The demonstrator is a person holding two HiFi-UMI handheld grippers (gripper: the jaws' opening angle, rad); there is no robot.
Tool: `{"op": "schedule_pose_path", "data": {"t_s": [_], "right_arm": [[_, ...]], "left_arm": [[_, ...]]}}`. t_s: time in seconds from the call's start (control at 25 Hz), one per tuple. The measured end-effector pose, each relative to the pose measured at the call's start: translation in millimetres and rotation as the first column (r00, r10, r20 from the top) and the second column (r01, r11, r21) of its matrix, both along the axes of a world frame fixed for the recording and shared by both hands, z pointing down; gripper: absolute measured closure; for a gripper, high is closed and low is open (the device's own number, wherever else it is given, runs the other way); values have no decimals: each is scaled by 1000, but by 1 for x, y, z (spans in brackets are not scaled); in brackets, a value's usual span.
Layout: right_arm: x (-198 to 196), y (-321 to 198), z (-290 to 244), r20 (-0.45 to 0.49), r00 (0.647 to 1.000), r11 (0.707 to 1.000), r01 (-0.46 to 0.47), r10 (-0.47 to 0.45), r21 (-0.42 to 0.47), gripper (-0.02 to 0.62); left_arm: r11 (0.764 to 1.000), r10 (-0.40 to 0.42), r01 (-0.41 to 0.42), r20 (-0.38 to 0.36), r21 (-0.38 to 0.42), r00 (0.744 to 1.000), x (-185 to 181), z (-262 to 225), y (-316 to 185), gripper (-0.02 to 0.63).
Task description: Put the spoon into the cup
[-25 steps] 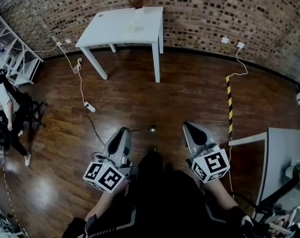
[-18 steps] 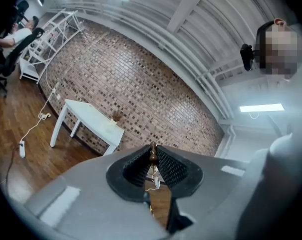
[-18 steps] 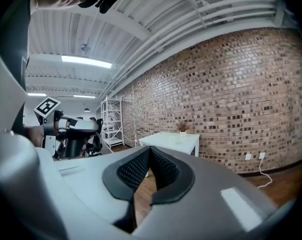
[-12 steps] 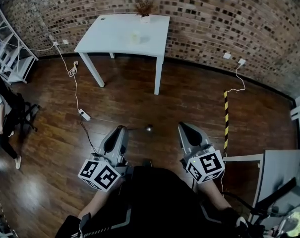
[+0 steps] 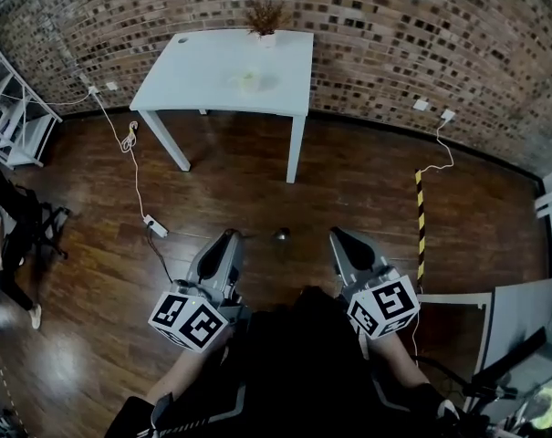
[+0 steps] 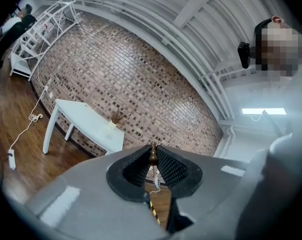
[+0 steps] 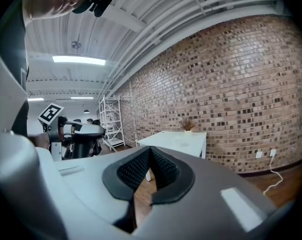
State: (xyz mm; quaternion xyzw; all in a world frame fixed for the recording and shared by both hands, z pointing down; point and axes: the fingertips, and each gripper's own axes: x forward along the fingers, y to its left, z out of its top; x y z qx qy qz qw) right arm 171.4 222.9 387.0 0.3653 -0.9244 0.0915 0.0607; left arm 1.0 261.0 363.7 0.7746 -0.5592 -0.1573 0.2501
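Closest in, the person's dark-clothed lap fills the bottom of the head view, with both marker cubes just ahead of it. The left gripper (image 5: 230, 236) points forward, level over the wooden floor (image 5: 348, 181), its ridged pads nearly together and clamped on the thin handle of the spoon (image 5: 281, 234). The spoon's bowl sticks out to the right, between the two grippers. In the left gripper view, the brown end of the handle pokes up from between the pads. The right gripper (image 5: 338, 234) is alongside, tilted slightly down, its jaws together with nothing between them. Farther out on the floor lie a white power strip (image 5: 153, 226) with its cable and a yellow-and-black striped strip (image 5: 421, 213). Beyond them stands the white table (image 5: 193, 71), well apart from both grippers. The cup (image 5: 248, 80) sits on its top, and a small potted plant (image 5: 265, 18) is at its back edge against the brick wall (image 5: 421, 35).
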Motion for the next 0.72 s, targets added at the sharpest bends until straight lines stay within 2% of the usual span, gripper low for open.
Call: {"op": "schedule_pose_path", "data": {"t_s": [0.32,0.56,0.72], "right_arm": [[-4,-76,-2,12,1000,1000,17,-17,4,589],[2,-140,-8,27,999,999,39,-39,18,589],[7,-179,-15,28,995,994,93,-94,51,589]], "left_arm": [[999,-27,27,-6,-20,1000,-6,1,-72,571],[1000,-28,28,43,2,999,5,-14,-137,572],[999,-43,44,69,-12,997,13,-13,-177,572]]}}
